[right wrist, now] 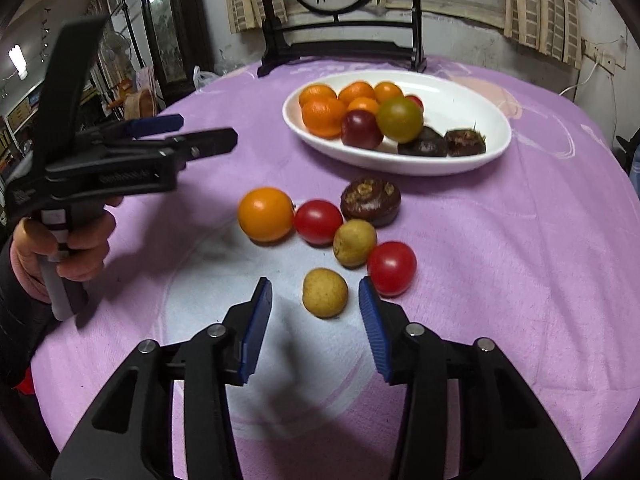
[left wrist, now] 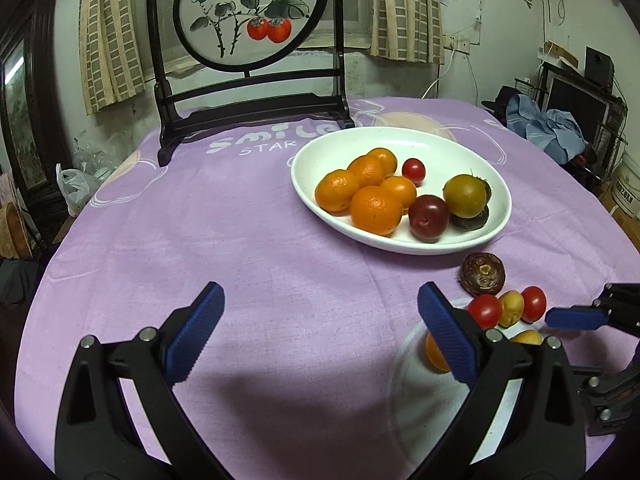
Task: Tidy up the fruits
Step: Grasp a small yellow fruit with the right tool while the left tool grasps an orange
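Note:
A white oval plate (left wrist: 400,140) (right wrist: 460,92) holds several oranges, plums, a small tomato and dark chestnuts. Loose on the purple cloth lie an orange (right wrist: 265,214), two red tomatoes (right wrist: 318,221) (right wrist: 391,268), two yellow longans (right wrist: 354,242) (right wrist: 325,292) and a dark water chestnut (right wrist: 370,201). My right gripper (right wrist: 316,320) is open, with the nearer longan just ahead between its fingers, not touching. My left gripper (left wrist: 320,336) is open and empty over bare cloth, left of the loose fruit; it also shows in the right wrist view (right wrist: 192,132).
A dark wooden stand with a round persimmon painting (left wrist: 252,12) stands at the table's far edge behind the plate. The round table drops off on all sides. Clutter and furniture lie beyond the table at both sides.

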Motion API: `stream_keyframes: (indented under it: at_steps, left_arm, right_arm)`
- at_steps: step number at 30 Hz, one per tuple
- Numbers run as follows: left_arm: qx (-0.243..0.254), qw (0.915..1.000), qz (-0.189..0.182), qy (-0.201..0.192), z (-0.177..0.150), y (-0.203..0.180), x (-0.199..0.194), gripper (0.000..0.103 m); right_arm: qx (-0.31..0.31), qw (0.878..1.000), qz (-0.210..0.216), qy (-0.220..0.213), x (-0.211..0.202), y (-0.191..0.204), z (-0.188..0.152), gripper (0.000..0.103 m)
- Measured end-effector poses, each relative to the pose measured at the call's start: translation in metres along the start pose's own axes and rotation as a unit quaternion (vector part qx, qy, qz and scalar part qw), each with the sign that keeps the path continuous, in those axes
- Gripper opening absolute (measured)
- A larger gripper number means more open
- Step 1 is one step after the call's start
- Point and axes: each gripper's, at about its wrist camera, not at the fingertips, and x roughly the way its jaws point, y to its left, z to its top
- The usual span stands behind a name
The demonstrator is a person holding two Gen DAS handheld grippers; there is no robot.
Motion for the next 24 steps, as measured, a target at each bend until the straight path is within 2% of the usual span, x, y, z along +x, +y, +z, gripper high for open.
stream_keyframes:
  at_steps: [5,13,18,21,24]
  left_arm:
    - [-0.002,1.0000,-0.003,0.001,0.000,0.000,-0.001,0.099]
    - [-0.010,0.9999,-0.012,0.003,0.001,0.000,-0.002,0.099]
    - [-0.004,0.9998,-0.017,0.004,0.001,-0.001,-0.002,0.099]
    - [0.023,0.9986,-0.046,0.013,-0.002,-0.009,-0.003,0.097]
    - [0.062,0.9931,-0.096,0.024,-0.008,-0.024,-0.004,0.084]
  right_arm:
    - [-0.006,1.000,-0.006,0.007,0.005,0.001,-0.003,0.042]
    - [-0.005,1.000,-0.010,0.013,0.010,0.001,-0.003,0.025]
    - [0.016,1.000,0.005,-0.021,-0.007,-0.007,0.002,0.025]
    - [0.034,0.999,0.012,-0.036,-0.015,-0.015,0.005,0.025]
    - [0.050,0.998,0.015,-0.036,-0.017,-0.021,0.006,0.025]
